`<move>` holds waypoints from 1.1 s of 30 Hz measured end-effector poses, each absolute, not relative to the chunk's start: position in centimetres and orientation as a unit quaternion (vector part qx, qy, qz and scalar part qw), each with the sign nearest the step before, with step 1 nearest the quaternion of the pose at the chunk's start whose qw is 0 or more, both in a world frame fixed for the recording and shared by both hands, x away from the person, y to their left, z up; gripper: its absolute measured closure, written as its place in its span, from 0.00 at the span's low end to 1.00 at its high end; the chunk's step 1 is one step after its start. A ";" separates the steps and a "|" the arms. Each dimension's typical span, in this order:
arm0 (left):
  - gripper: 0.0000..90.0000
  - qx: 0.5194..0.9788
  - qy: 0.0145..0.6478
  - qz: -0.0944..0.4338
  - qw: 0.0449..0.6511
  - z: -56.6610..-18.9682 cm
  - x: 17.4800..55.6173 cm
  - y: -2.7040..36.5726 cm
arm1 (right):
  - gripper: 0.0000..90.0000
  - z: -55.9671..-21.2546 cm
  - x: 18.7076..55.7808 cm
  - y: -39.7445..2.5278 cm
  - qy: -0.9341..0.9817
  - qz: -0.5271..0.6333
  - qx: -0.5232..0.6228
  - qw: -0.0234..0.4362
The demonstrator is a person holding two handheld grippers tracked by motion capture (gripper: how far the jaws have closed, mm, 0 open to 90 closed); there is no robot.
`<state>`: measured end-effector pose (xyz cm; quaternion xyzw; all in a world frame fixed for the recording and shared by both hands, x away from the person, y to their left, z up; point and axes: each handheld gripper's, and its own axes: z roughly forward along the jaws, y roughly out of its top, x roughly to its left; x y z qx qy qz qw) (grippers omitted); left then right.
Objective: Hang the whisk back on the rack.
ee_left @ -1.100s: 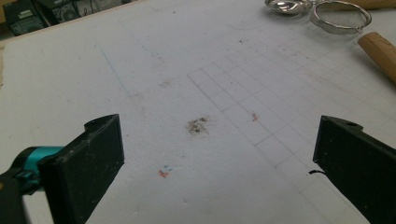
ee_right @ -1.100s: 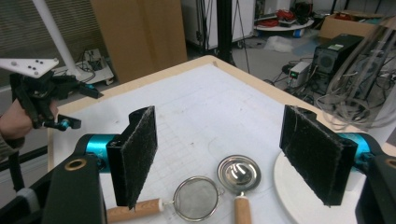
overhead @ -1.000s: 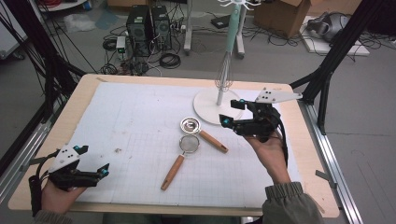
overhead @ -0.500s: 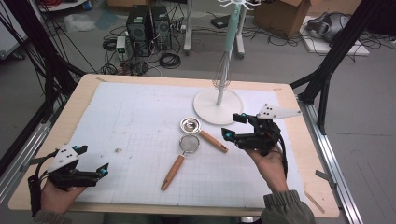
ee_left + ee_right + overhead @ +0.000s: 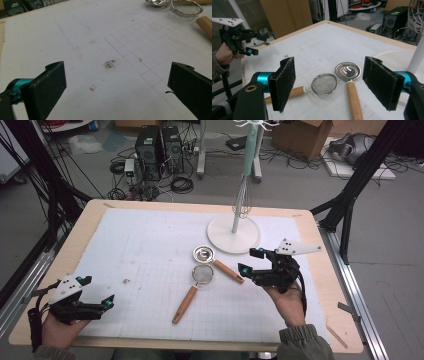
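Fingers wide on right gripper [image 5: 251, 260], drawn back from stand [image 5: 234, 233] toward table's right edge; strainer [image 5: 203, 275] unmoved; left gripper [image 5: 97, 292] wide.

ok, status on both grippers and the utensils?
Right gripper open, beside ladle. Left gripper open, idle. Strainer flat, untouched. Whisk hanging on stand.
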<state>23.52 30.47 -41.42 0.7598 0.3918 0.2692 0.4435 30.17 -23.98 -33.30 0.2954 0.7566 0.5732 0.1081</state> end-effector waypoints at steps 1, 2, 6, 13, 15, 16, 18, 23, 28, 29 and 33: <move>0.03 0.759 0.392 0.270 0.443 -41.4 23.5 30.5 | 0.28 -33.4 30.2 -23.9 0.757 0.572 0.297 0.107; 0.03 0.760 0.391 0.272 0.443 -41.4 23.4 30.5 | 0.28 -33.5 30.1 -23.9 0.758 0.570 0.298 0.106; 0.03 0.759 0.392 0.272 0.443 -41.3 23.3 30.5 | 0.28 -33.8 30.1 -23.6 0.760 0.569 0.295 0.107; 0.03 0.761 0.391 0.272 0.441 -41.3 23.3 30.6 | 0.28 -34.7 30.1 -23.0 0.765 0.565 0.293 0.102; 0.03 0.761 0.391 0.272 0.441 -41.3 23.3 30.6 | 0.28 -35.0 30.2 -22.9 0.766 0.562 0.294 0.101; 0.03 0.760 0.391 0.272 0.442 -41.3 23.3 30.6 | 0.28 -35.1 30.3 -22.8 0.767 0.561 0.295 0.100; 0.03 0.759 0.392 0.272 0.442 -41.3 23.3 30.6 | 0.29 -35.1 30.5 -22.8 0.767 0.561 0.295 0.099; 0.03 0.760 0.392 0.272 0.442 -41.3 23.4 30.5 | 0.42 -33.7 31.2 -23.3 0.766 0.559 0.298 0.111; 0.03 0.761 0.389 0.272 0.441 -41.3 23.4 30.5 | 0.77 -30.1 32.5 -24.8 0.758 0.566 0.295 0.136; 0.03 0.761 0.390 0.272 0.441 -41.3 23.3 30.5 | 0.84 -29.3 32.9 -25.0 0.755 0.568 0.294 0.146; 0.03 0.760 0.390 0.271 0.443 -41.3 23.3 30.5 | 0.99 -25.8 34.8 -25.8 0.749 0.571 0.293 0.162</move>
